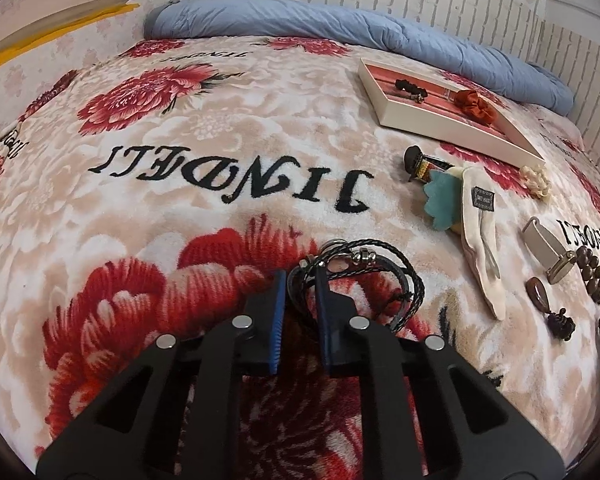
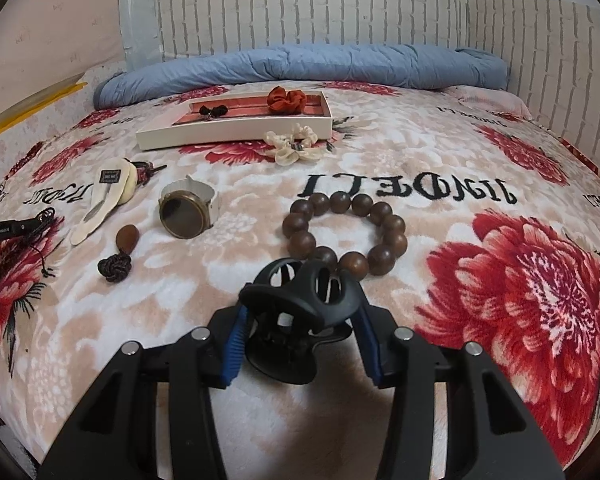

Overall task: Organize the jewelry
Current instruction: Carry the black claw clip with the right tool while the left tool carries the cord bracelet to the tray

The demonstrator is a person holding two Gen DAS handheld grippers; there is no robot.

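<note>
My left gripper [image 1: 301, 276] is shut on a black braided cord bracelet [image 1: 384, 276] with metal clasps, just above the floral blanket. My right gripper [image 2: 300, 312] is shut on a black hair claw clip [image 2: 300, 300], held near the blanket. A white tray [image 1: 432, 120] with a red lining holds a red scrunchie [image 1: 471, 103] and a small black piece [image 1: 408, 85]; the tray also shows in the right wrist view [image 2: 228, 130]. A brown wooden bead bracelet [image 2: 342, 234] lies just beyond the claw clip.
On the blanket lie a bronze watch [image 2: 186, 214], a brown pendant with a knot [image 2: 120, 254], a cream hair clip [image 2: 100, 200], a cream scrunchie [image 2: 296, 146] and a teal clip [image 1: 444, 198]. A rolled blue quilt [image 2: 300, 64] lies along the wall.
</note>
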